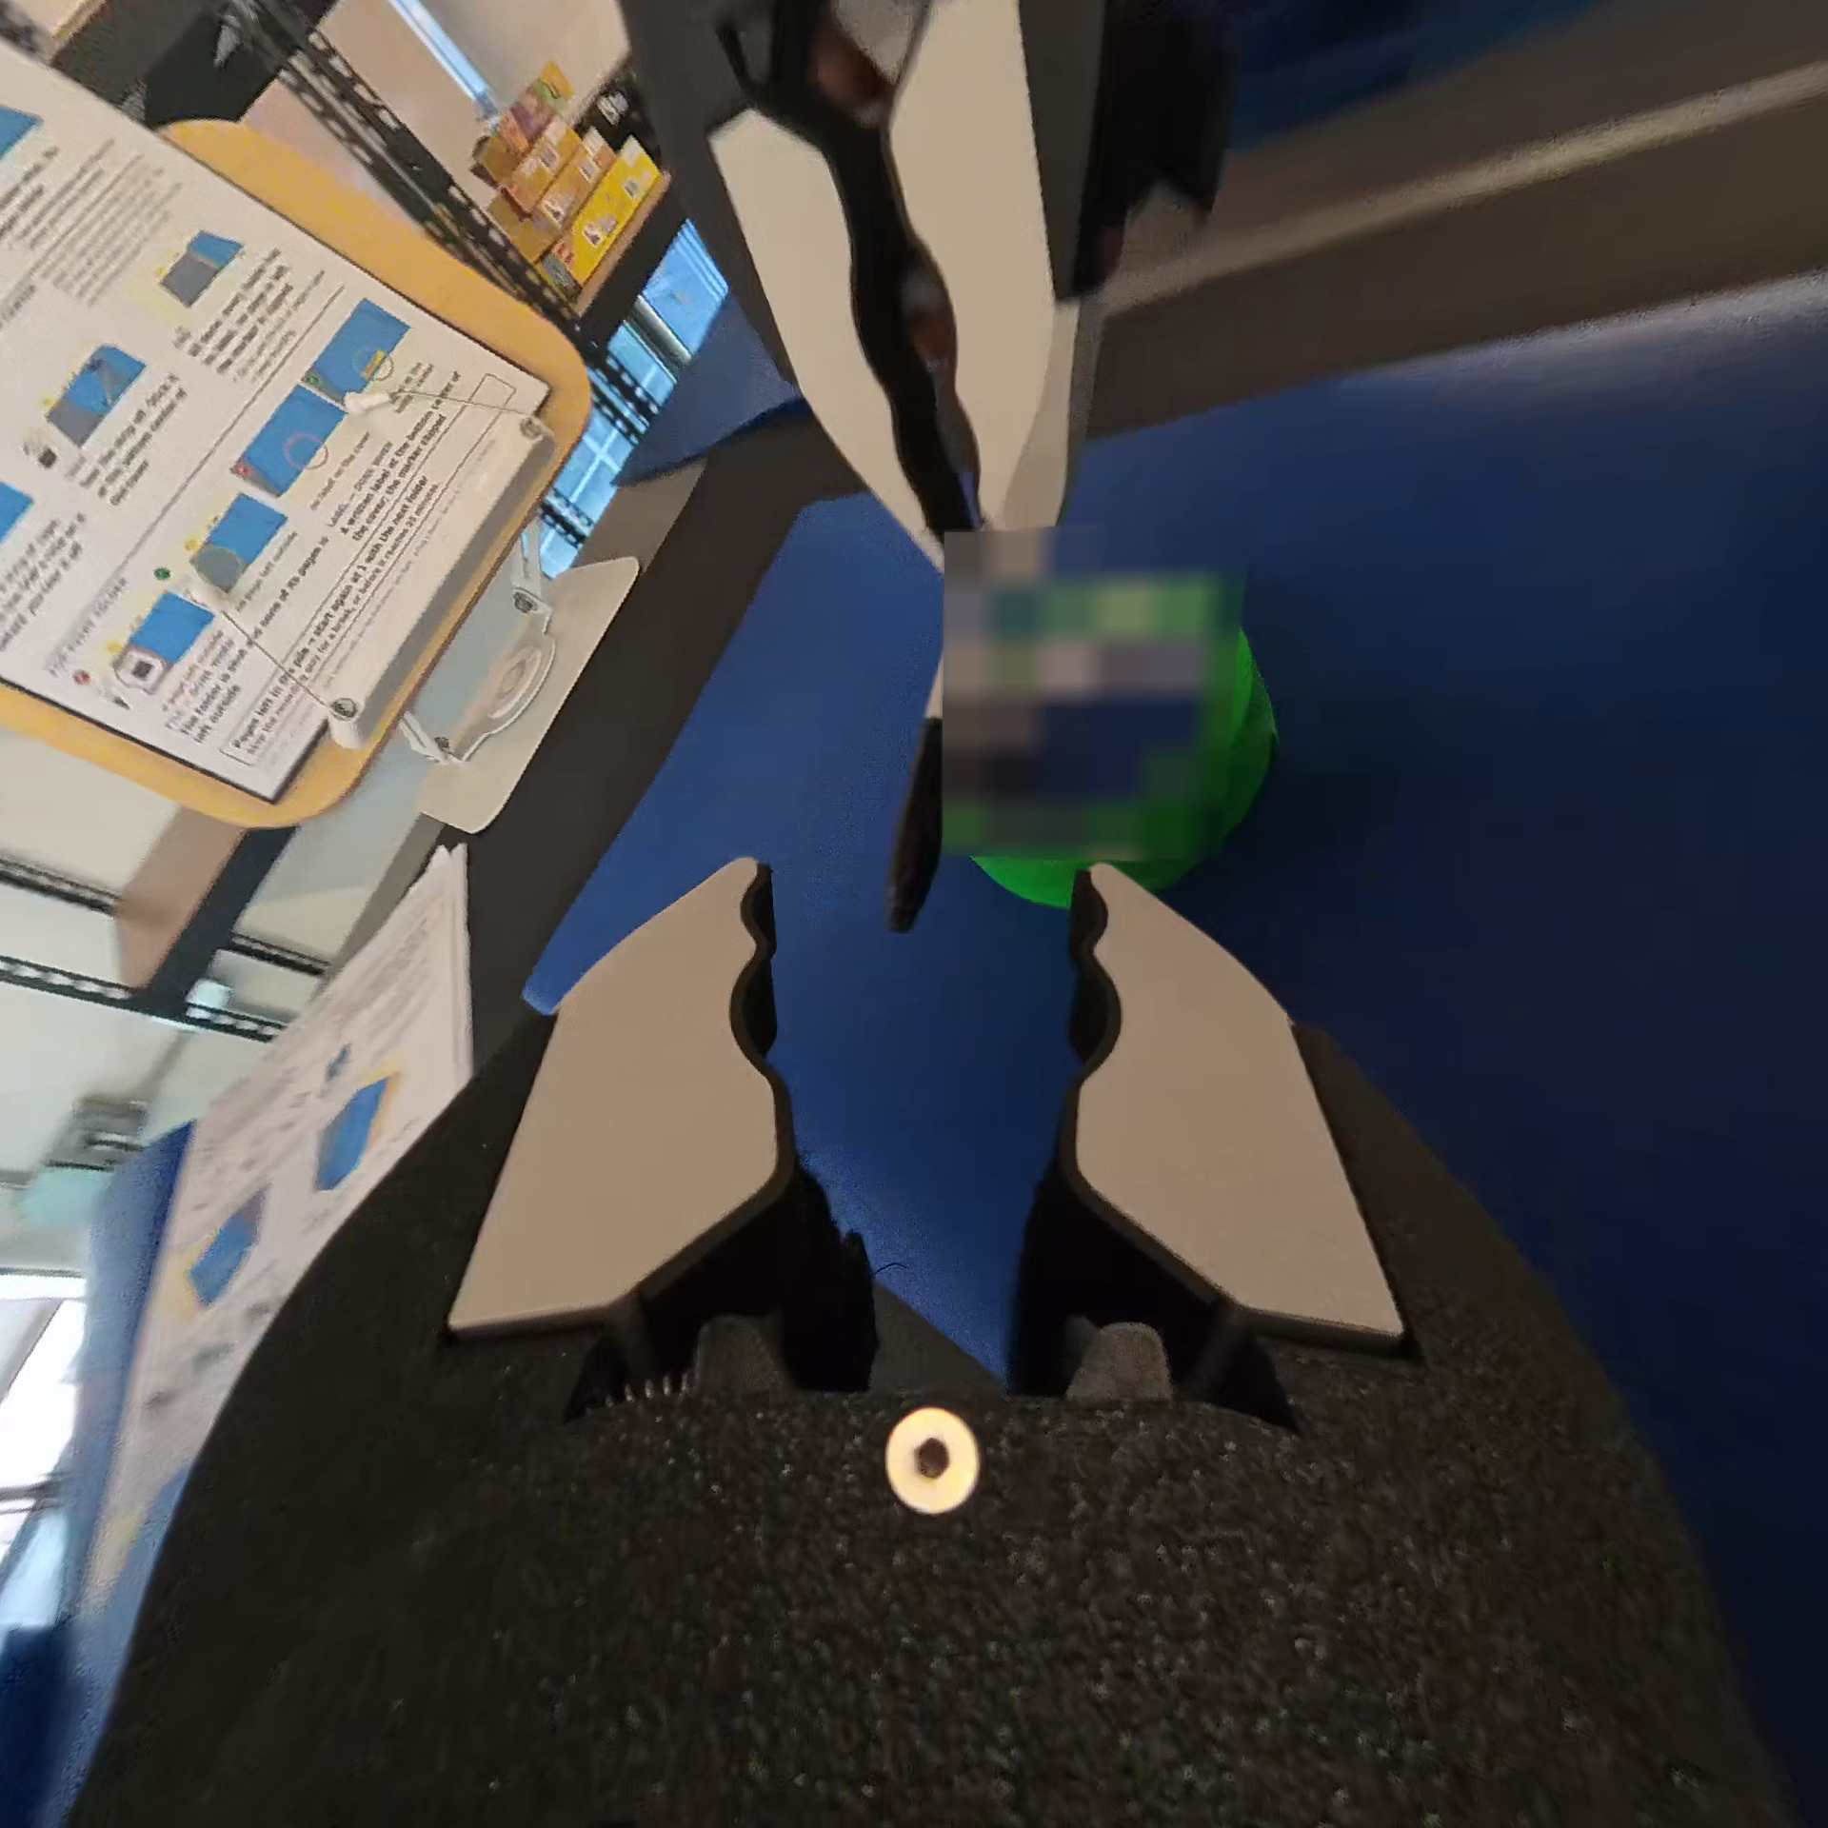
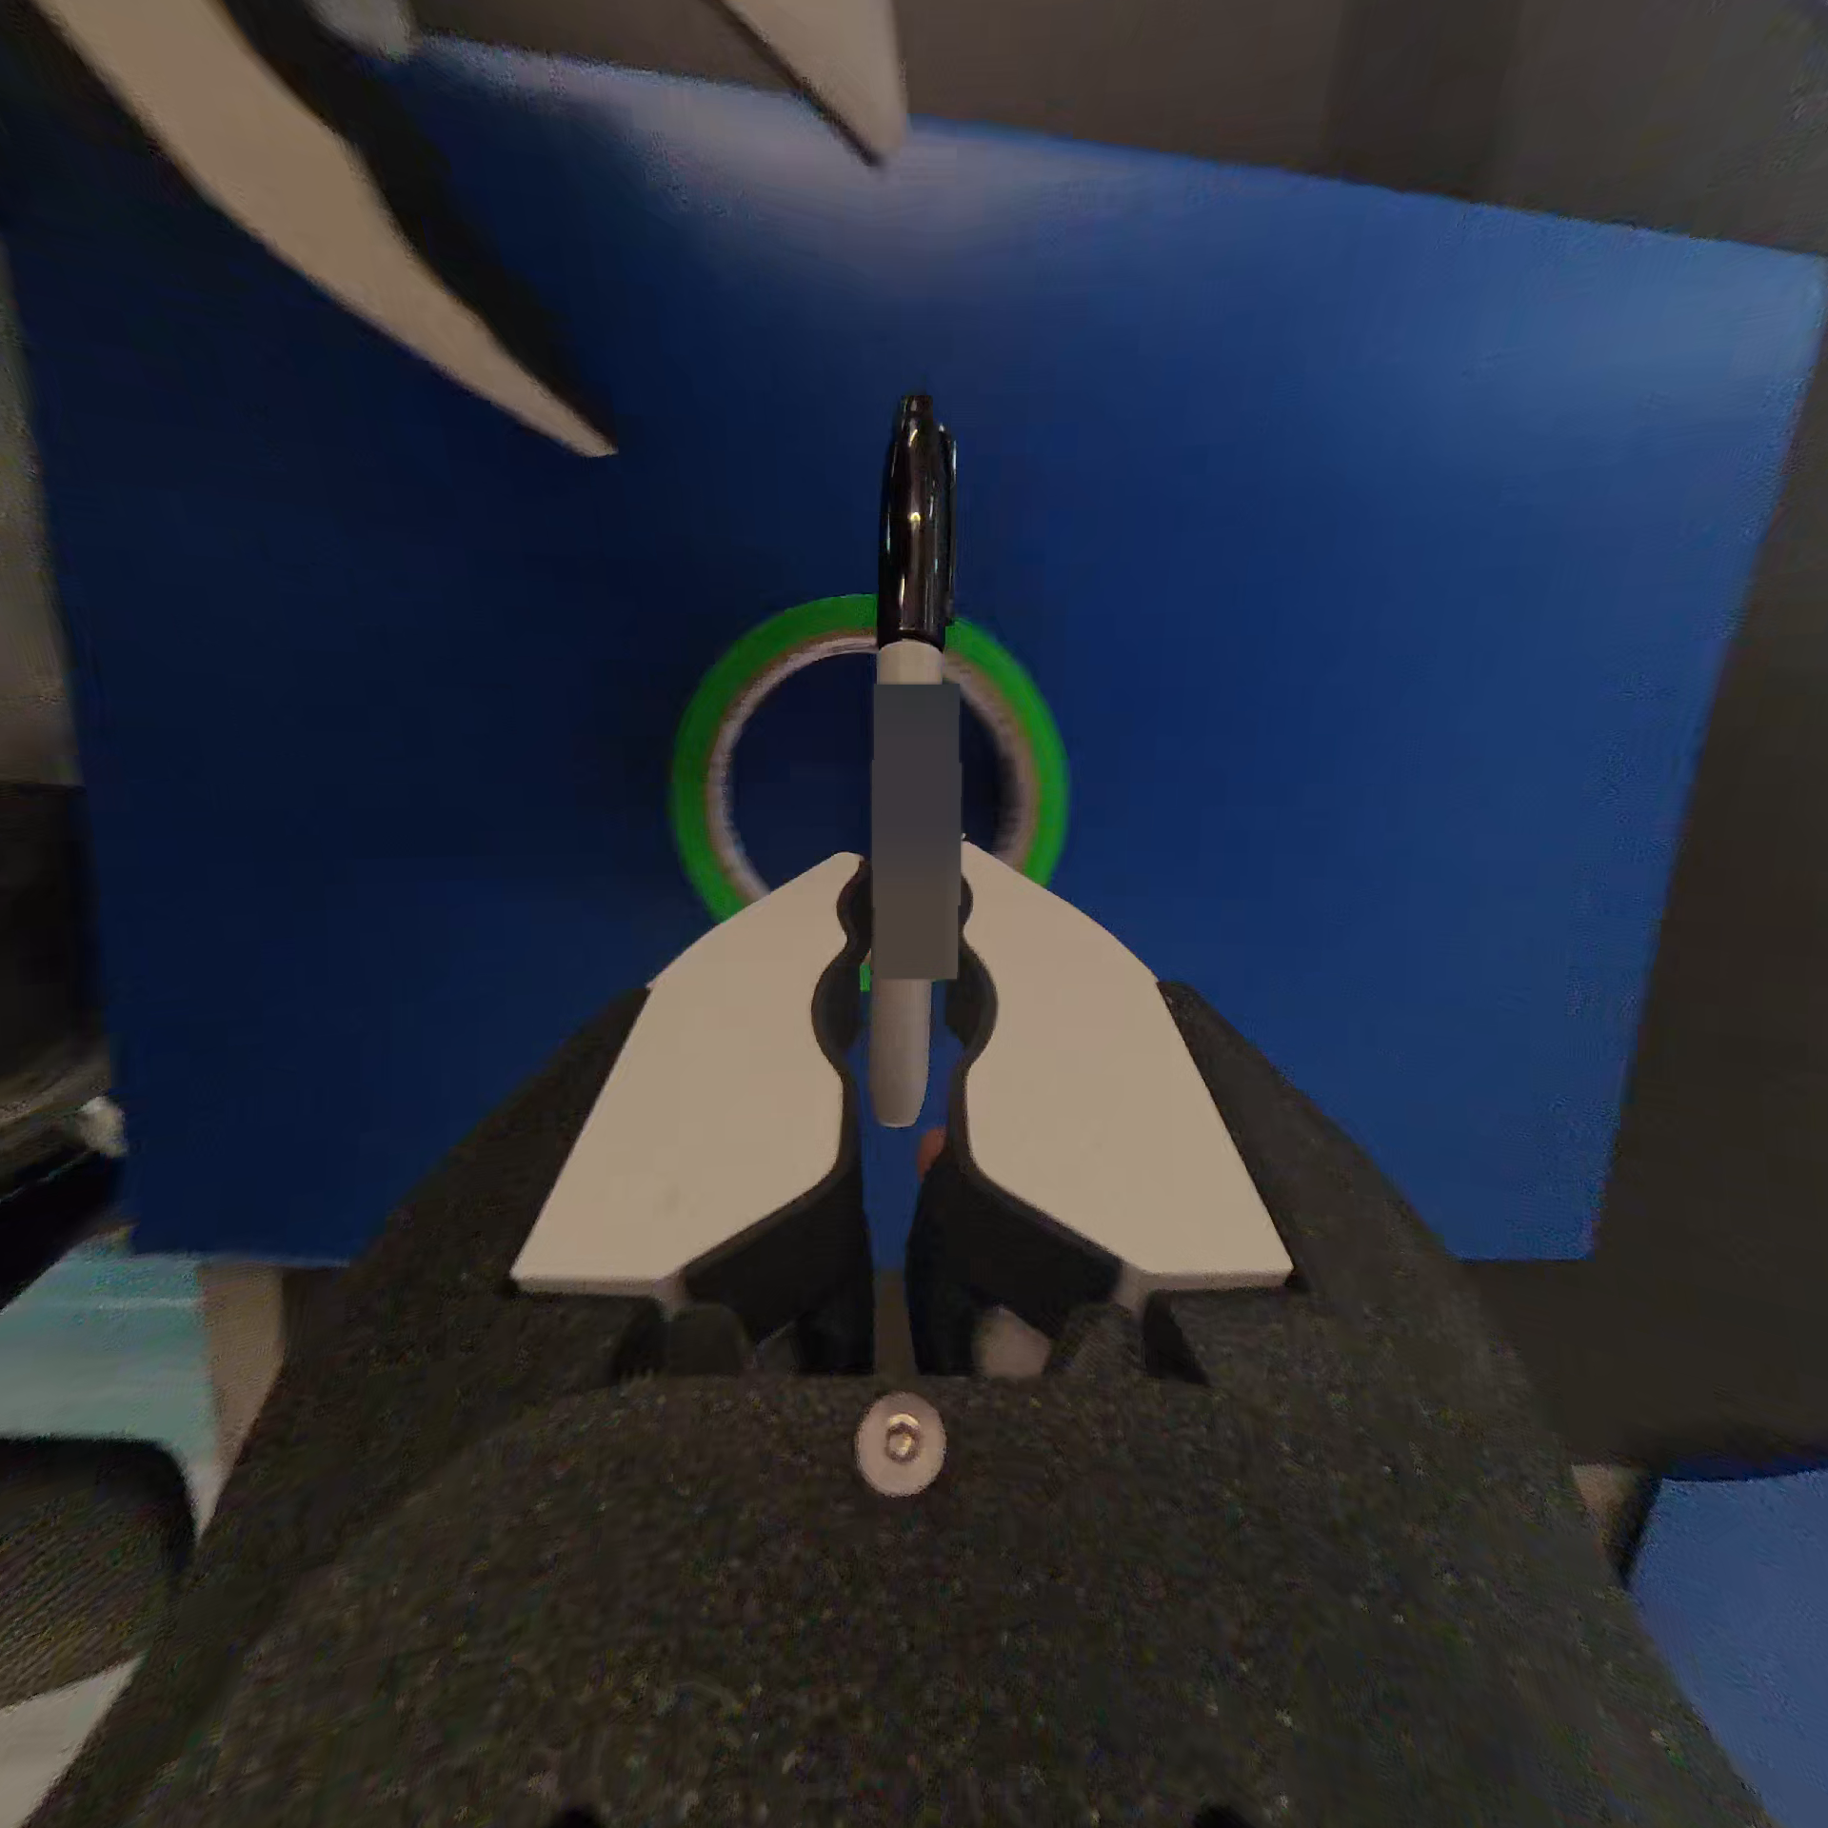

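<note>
I see even indoor light, brightest at the windows (image 1: 40,1385) far left. Both views bend strongly at the edges. The sheets (image 1: 247,445) smear with motion blur; a glint sits on the marker (image 2: 918,524) cap.

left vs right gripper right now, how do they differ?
The left gripper has its jaws apart and holds nothing; the right gripper is shut on a marker with a black cap. The left gripper hangs over bare blue sheet beside the green tape roll; the right gripper's marker points across the roll's ring. Both have the same pale contoured fingers on black textured bodies, and both aim at the blue sheet.
</note>
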`<state>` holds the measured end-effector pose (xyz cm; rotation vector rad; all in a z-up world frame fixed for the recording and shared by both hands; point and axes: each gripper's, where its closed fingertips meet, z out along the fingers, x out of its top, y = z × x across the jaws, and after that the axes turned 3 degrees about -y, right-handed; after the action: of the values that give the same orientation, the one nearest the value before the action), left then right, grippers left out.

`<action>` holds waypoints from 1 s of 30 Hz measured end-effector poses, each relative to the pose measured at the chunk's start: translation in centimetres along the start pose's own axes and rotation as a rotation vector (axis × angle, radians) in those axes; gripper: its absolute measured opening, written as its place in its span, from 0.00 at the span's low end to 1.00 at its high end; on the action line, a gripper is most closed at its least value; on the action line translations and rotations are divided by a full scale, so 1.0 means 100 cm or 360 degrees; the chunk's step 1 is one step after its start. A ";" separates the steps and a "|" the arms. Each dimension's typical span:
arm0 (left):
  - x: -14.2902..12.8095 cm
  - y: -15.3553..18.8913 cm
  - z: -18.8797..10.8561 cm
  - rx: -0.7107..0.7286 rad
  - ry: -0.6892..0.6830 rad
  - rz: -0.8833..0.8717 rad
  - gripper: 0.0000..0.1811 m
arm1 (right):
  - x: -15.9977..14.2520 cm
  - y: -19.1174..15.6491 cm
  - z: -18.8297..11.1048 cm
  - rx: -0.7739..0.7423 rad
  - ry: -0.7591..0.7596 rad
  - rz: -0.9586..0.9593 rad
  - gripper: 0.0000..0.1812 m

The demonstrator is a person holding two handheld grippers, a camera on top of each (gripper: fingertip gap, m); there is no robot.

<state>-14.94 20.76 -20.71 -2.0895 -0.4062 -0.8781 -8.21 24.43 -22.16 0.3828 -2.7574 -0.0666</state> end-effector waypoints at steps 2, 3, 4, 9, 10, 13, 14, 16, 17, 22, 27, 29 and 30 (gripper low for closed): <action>-0.005 0.007 -0.003 -0.0003 -0.0110 0.0190 0.33 | -0.002 -0.018 -0.004 0.0057 -0.0056 -0.0020 0.06; -0.007 0.010 -0.005 -0.0010 -0.0161 0.0276 0.33 | -0.003 -0.024 -0.006 0.0074 -0.0089 -0.0036 0.06; -0.007 0.013 -0.007 -0.0032 -0.0199 0.0355 0.33 | -0.003 -0.030 -0.009 0.0094 -0.0113 -0.0054 0.06; -0.005 0.029 -0.003 -0.0045 -0.0343 0.0643 0.30 | 0.014 -0.048 -0.022 0.0170 -0.0127 -0.0100 0.06; -0.006 0.031 -0.001 -0.0033 -0.0368 0.0679 0.29 | 0.016 -0.050 -0.024 0.0175 -0.0126 -0.0105 0.06; -0.008 0.039 0.004 -0.0061 -0.0397 0.0700 0.25 | 0.025 -0.059 -0.028 0.0202 -0.0092 -0.0127 0.06; -0.006 0.039 0.003 -0.0060 -0.0380 0.0689 0.23 | 0.026 -0.061 -0.029 0.0200 -0.0091 -0.0134 0.06; -0.003 0.041 0.001 -0.0082 -0.0350 0.0666 0.13 | 0.030 -0.065 -0.030 0.0201 -0.0066 -0.0147 0.06; -0.002 0.041 0.000 -0.0085 -0.0343 0.0646 0.09 | 0.031 -0.067 -0.030 0.0207 -0.0059 -0.0151 0.06; -0.003 0.033 -0.004 -0.0157 -0.0301 0.0327 0.05 | 0.041 -0.068 -0.034 0.0167 0.0080 -0.0106 0.08; -0.006 0.027 -0.015 -0.0370 -0.0154 -0.0164 0.05 | 0.047 -0.057 -0.074 -0.0082 0.0570 0.0074 0.35; -0.010 0.024 -0.018 -0.0441 -0.0129 -0.0324 0.05 | 0.019 -0.056 -0.078 -0.0218 0.0583 0.0154 0.38; -0.013 0.022 -0.020 -0.0446 -0.0128 -0.0370 0.05 | 0.000 -0.056 -0.073 -0.0287 0.0524 0.0194 0.38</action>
<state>-15.56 17.87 -22.04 -2.3739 -0.6077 -1.0374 -4.25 19.09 -15.84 0.1600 -2.4190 -0.2010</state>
